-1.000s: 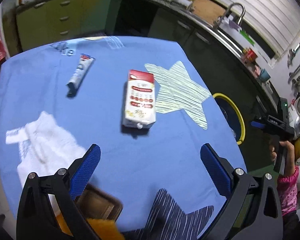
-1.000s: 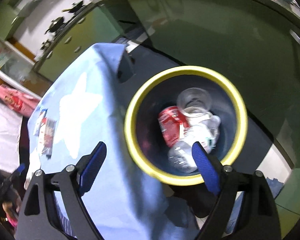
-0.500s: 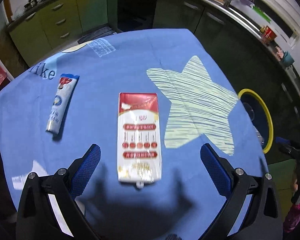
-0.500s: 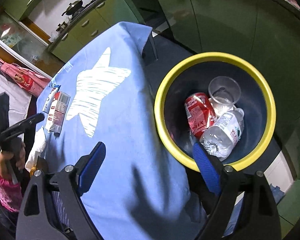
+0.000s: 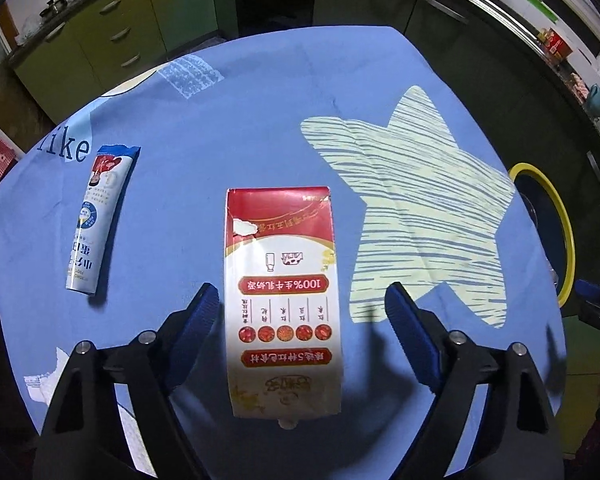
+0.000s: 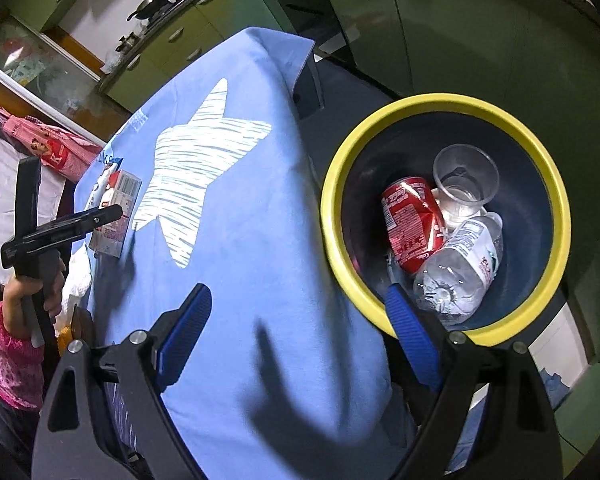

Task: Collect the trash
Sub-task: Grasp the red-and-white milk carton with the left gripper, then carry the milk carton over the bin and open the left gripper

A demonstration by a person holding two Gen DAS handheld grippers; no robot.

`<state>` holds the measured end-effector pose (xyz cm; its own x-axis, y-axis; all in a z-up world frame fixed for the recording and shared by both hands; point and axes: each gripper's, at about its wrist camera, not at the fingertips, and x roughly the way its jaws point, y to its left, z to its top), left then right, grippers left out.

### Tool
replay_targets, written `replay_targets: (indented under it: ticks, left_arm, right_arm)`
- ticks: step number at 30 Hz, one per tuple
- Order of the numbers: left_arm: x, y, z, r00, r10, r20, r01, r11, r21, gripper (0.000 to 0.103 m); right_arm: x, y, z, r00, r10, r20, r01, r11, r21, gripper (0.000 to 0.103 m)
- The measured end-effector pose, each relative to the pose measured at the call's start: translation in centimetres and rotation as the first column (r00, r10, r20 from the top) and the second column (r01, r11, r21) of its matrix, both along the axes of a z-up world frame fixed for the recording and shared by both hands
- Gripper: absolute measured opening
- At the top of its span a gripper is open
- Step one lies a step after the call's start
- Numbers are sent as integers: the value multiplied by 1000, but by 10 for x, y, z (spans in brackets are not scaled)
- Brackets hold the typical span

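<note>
Milk carton [image 5: 283, 300] now lies between the spread jaws of the left gripper [image 5: 300, 304], which has closed in for the pickup; the right gripper [image 6: 300, 320], jaws also spread, holds nothing beside the bin [image 6: 556, 200].

Left wrist close above tablecloth [image 5: 260, 100]; right wrist over bin [image 6: 444, 104]; both shared.
</note>
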<state>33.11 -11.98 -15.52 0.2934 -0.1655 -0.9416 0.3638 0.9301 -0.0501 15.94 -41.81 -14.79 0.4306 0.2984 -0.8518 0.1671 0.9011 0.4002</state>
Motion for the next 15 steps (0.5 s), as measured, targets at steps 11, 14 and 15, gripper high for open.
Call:
replay_targets:
  ticks: [11,14,15]
  left_arm:
    - [1,5,-16,1000,-7,-28,7,1000,7,60]
    - [3,5,-19,1000,-12,-23,12,1000,8,55]
    - [2,5,-19,1000,-15,-24,15,1000,6,55]
  right_arm:
    - [0,1,1,1000,3,-2,-3,1000,-2,84]
    - [0,1,0,1000,3,-5,-3,1000,1,84]
    - [0,1,0,1000,3,-6,-2,1000,2,84]
